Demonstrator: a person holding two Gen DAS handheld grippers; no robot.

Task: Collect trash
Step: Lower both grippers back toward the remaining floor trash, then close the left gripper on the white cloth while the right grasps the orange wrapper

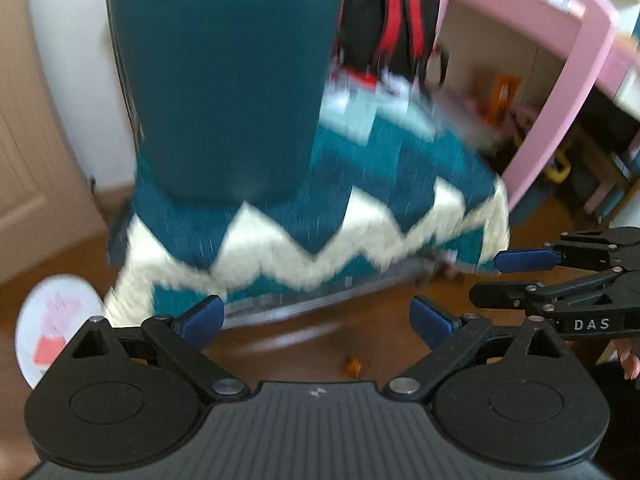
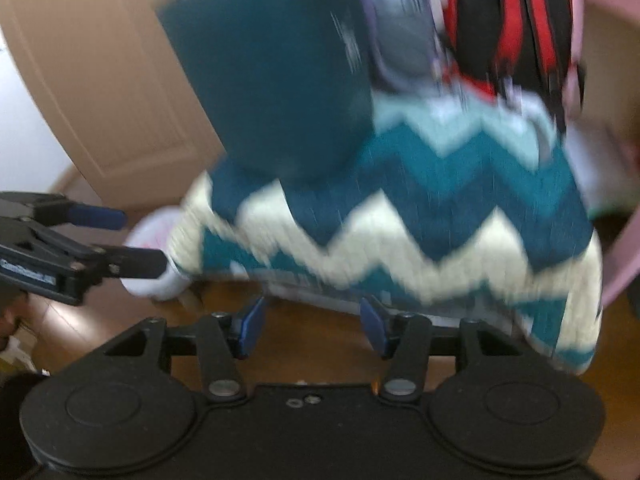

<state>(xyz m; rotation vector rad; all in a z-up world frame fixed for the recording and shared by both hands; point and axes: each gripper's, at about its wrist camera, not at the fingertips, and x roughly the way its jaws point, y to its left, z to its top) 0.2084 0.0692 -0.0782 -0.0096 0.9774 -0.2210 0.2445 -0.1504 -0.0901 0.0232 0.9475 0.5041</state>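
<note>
A small orange scrap lies on the brown wooden floor just ahead of my left gripper, which is open and empty above the floor. My right gripper is open and empty too; it also shows in the left wrist view at the right. The left gripper shows in the right wrist view at the left. A white round bin with pink marks stands at the left; it also shows in the right wrist view. Both views are blurred.
A chair with a teal back and a teal-and-cream zigzag blanket stands ahead. A red-and-black backpack hangs behind it. A pink desk with toys under it is at the right. A beige door is at the left.
</note>
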